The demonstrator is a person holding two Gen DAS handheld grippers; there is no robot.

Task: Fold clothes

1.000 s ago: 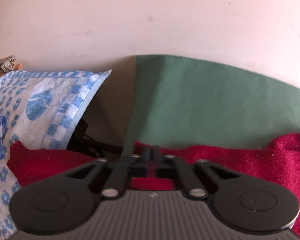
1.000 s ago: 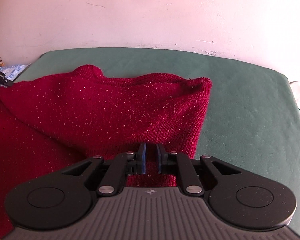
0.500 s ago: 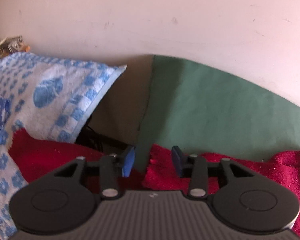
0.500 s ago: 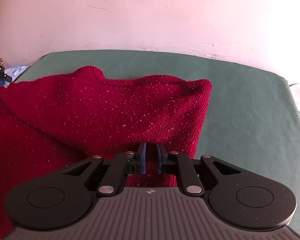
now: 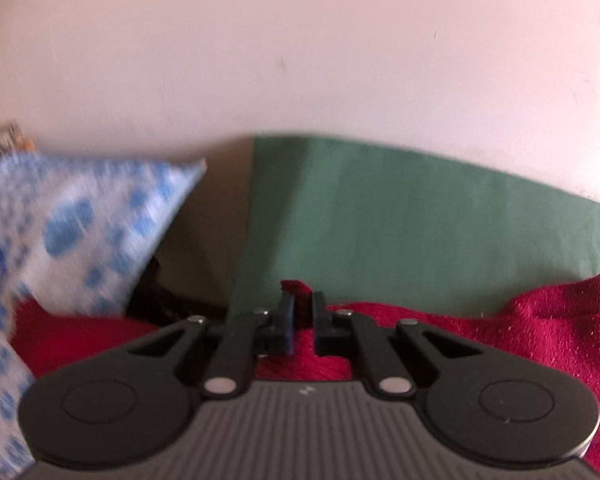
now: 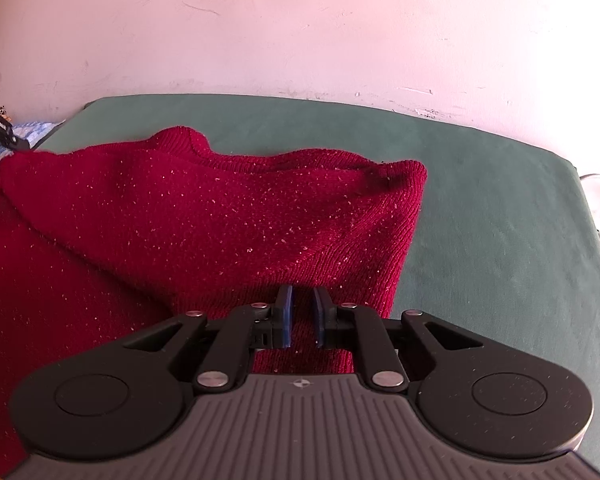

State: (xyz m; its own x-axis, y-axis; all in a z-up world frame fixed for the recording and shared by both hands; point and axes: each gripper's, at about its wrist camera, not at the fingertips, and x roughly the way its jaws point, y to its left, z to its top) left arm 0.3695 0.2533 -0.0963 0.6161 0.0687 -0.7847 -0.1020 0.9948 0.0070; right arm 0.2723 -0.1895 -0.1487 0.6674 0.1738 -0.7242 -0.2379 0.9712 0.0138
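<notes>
While pinched by both claws, red sweater (image 6: pixel 204 216) lying crosswise

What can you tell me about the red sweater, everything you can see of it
The red sweater is a dark crimson knit, ribbed along its edges and flecked with pale lint. It lies loosely rumpled on the green cover, its far edge raised in soft humps. The right gripper pinches a fold of it between its fingers. The left gripper has clamped another edge, a tuft poking above its tips. One end lies against a blue patterned towel.
</notes>
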